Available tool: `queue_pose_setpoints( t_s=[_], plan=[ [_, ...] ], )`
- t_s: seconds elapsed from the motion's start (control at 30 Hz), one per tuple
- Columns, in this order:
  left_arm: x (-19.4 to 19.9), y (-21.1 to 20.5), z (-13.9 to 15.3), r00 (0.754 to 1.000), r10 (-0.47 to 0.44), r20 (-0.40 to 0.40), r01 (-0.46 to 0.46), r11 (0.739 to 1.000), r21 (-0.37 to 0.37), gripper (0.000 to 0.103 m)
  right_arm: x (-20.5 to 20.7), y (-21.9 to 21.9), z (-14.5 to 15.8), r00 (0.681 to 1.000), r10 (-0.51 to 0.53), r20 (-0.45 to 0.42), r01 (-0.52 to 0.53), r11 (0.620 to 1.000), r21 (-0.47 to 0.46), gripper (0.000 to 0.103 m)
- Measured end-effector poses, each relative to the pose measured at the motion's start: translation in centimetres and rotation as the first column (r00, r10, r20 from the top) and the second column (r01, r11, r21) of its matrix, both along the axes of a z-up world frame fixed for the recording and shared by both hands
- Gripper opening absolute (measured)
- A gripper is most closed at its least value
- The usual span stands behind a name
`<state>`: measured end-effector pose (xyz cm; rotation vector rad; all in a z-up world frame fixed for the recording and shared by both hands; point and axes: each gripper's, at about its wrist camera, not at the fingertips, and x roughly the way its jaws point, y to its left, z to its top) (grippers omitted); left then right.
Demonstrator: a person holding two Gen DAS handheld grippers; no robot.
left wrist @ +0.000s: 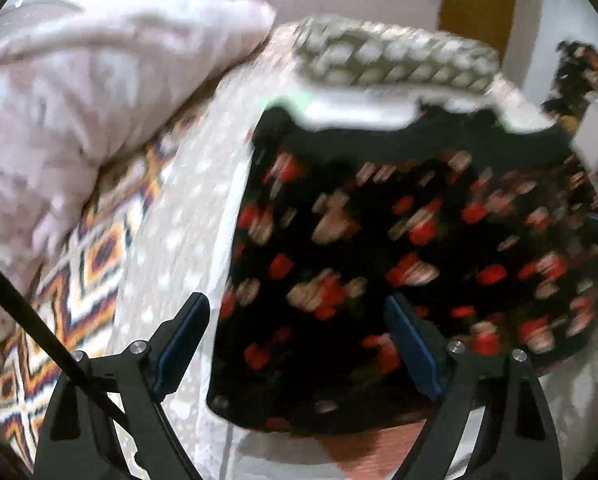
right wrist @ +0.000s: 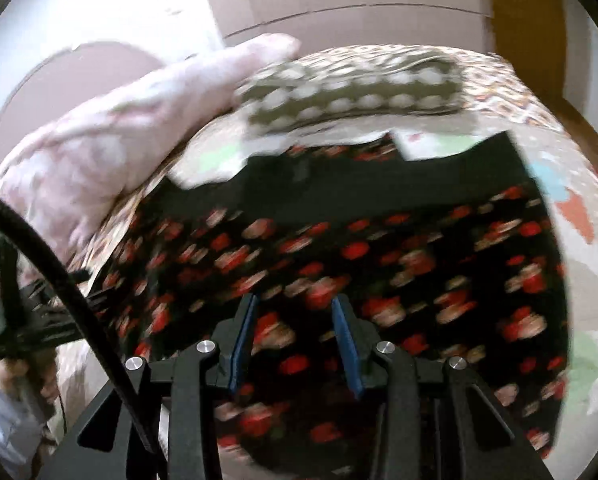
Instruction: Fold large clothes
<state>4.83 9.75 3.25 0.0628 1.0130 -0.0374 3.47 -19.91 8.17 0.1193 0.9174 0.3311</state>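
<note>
Garment (left wrist: pixel 379 260) is being spread flat for folding; left claw (left wrist: pixel 299 344) is being held wide, right claw (right wrist: pixel 295 336) narrower, both empty.

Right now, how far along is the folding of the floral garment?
Done: the black floral garment lies spread in a roughly rectangular shape on the bed. In hand: nothing; left gripper and right gripper are open above it. Left: further folds, though blur hides the layers.

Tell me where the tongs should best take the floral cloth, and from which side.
Probably its near corners. The floral cloth lies flat, so its middle gives no fold to pinch; the near edge is free. Bring the open left tongs and right tongs low from the near side.
</note>
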Motion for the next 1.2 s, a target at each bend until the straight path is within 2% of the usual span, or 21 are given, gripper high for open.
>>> queue_pose_setpoints(
  t_s=[0.1,0.13,0.17,0.2,0.27,0.47,0.53,0.67,0.77,0.83,0.87,0.97,1.07,1.2],
  plan=[
    [0.2,1.8,-1.3,0.998,0.044,-0.046,-0.049,0.993,-0.107,0.09,-0.1,2.6,-3.6,0.999,0.002,-0.046,-0.007,0.993,-0.114,0.048],
    [0.1,1.9,-1.2,0.997,0.049,-0.053,-0.054,0.992,-0.11,0.09,0.2,3.1,-4.8,0.998,-0.006,-0.064,-0.003,0.991,-0.132,0.05],
    [0.0,1.8,-0.9,0.997,0.051,-0.054,-0.056,0.994,-0.098,0.09,0.1,3.4,-5.4,0.999,-0.011,-0.044,0.005,0.99,-0.144,0.054],
    [-0.3,1.5,-0.4,0.998,0.05,-0.046,-0.053,0.996,-0.077,0.089,-0.1,3.7,-5.3,1.0,-0.004,-0.014,0.002,0.987,-0.163,0.056],
    [-1.3,0.9,0.7,0.999,0.033,-0.024,-0.034,0.998,-0.051,0.089,-0.2,4.0,-4.6,0.999,-0.005,-0.032,-0.002,0.98,-0.199,0.056],
    [-4.7,-0.6,2.7,1.0,-0.014,0.011,0.015,0.994,-0.108,0.089,-3.4,1.5,-1.5,0.999,-0.031,0.03,0.037,0.981,-0.188,0.056],
    [-5.0,-2.0,2.7,0.999,-0.043,0.006,0.044,0.992,-0.116,0.089,-4.2,-0.3,-1.5,0.997,-0.073,0.032,0.077,0.982,-0.174,0.057],
    [-4.4,-5.5,2.2,0.996,-0.087,-0.004,0.086,0.99,-0.115,0.089,-6.1,-5.9,-2.7,0.978,-0.207,-0.022,0.202,0.971,-0.13,0.056],
    [-3.4,-8.0,1.5,0.996,-0.086,-0.01,0.085,0.995,-0.055,0.089,-7.9,-8.8,-2.4,0.973,-0.229,-0.016,0.228,0.973,-0.041,0.055],
    [-2.5,-9.9,0.5,0.994,-0.105,-0.029,0.107,0.993,0.057,0.089,-9.3,-9.7,-1.7,0.969,-0.248,0.011,0.249,0.967,-0.057,0.059],
    [-1.9,-10.9,-0.4,0.991,-0.119,-0.053,0.125,0.985,0.117,0.089,-10.1,-10.2,-1.3,0.965,-0.262,0.029,0.264,0.962,-0.075,0.065],
    [-1.4,-12.2,-1.7,0.993,-0.106,-0.061,0.116,0.974,0.194,0.093,-11.5,-11.9,-1.0,0.955,-0.293,0.035,0.295,0.954,-0.059,0.066],
    [-2.0,-12.4,-1.0,0.992,-0.11,-0.054,0.119,0.972,0.204,0.092,-12.6,-13.8,-1.3,0.945,-0.326,0.026,0.327,0.945,-0.021,0.066],
    [-3.5,-11.7,1.7,0.993,-0.114,-0.024,0.116,0.986,0.121,0.091,-13.8,-16.1,-1.5,0.929,-0.369,0.012,0.367,0.927,0.069,0.067]
  ],
)
